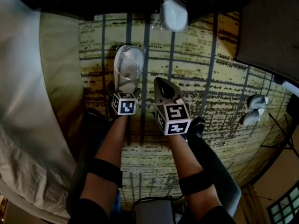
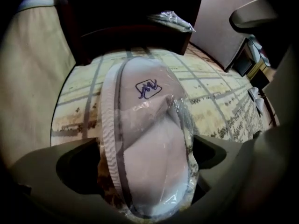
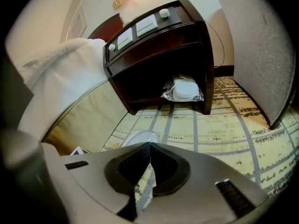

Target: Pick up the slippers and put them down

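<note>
We hold the slippers point(image 2: 149, 125), a white pair sealed in clear wrap, in the left gripper point(image 2: 148, 181), whose jaws are clamped on the heel end from both sides. The right gripper point(image 3: 148, 148) is clenched with no slipper in it. A pale sliver shows at its seam, and we cannot tell whether that is wrap or carpet.

The pair hangs over the striped carpet point(image 1: 210, 78), near the carpet's edge along the bed point(image 1: 28, 101) and short of the nightstand point(image 3: 159, 45). We cannot tell whether it touches the carpet yet.

We see the main risk in the wrap. The film looks slick and loose, so the pads may be gripping plastic more than slipper, and the pair could slide out. The grip is only at one end, so the long free toe end could swing down or twist in the jaws. If we let go too high, the pair could tumble and land askew, or roll toward the bed. The right gripper is closed and beside the pair, not under it, so it cannot catch anything.

The long axis runs away from us, from the jaws toward the nightstand. The toe end, which carries the printed mark, is farthest from us. The pair stands on edge, with its ribbed sole rim on the left in the left gripper view, so we judge it likely to tip flat once freed
</note>
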